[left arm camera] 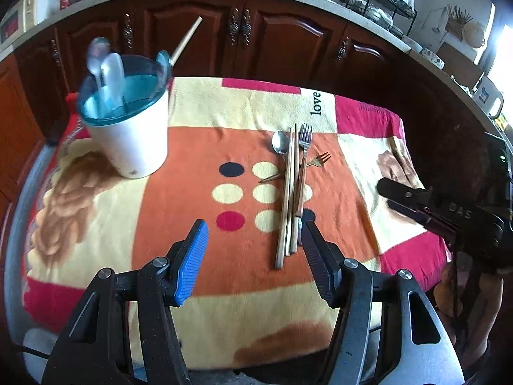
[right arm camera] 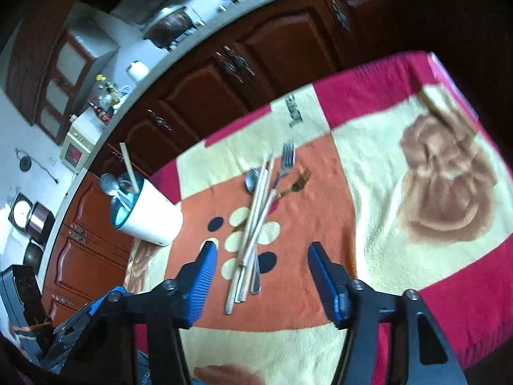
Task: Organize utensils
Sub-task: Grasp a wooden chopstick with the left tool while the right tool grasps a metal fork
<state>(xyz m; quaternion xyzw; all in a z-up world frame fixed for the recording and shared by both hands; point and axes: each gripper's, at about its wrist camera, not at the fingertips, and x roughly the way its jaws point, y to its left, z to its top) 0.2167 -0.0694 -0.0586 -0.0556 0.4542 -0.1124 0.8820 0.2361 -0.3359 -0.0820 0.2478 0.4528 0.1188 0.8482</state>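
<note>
A white utensil cup with a teal rim [left arm camera: 130,128] stands at the table's far left, holding spoons [left arm camera: 105,64] and one chopstick [left arm camera: 186,42]; it also shows in the right wrist view [right arm camera: 150,218]. A pile of utensils lies mid-table: wooden chopsticks [left arm camera: 286,199], a spoon [left arm camera: 280,142], a silver fork [left arm camera: 305,138] and a small gold fork [left arm camera: 320,159]. The pile shows in the right wrist view too [right arm camera: 253,224]. My left gripper [left arm camera: 255,234] is open and empty, just before the pile. My right gripper [right arm camera: 263,256] is open and empty, above the pile's near end.
The table wears a patterned blanket [left arm camera: 192,147] in orange, cream and pink. Dark wooden cabinets [left arm camera: 282,41] and a cluttered counter run behind it. The right gripper shows at the right edge of the left wrist view [left arm camera: 397,199].
</note>
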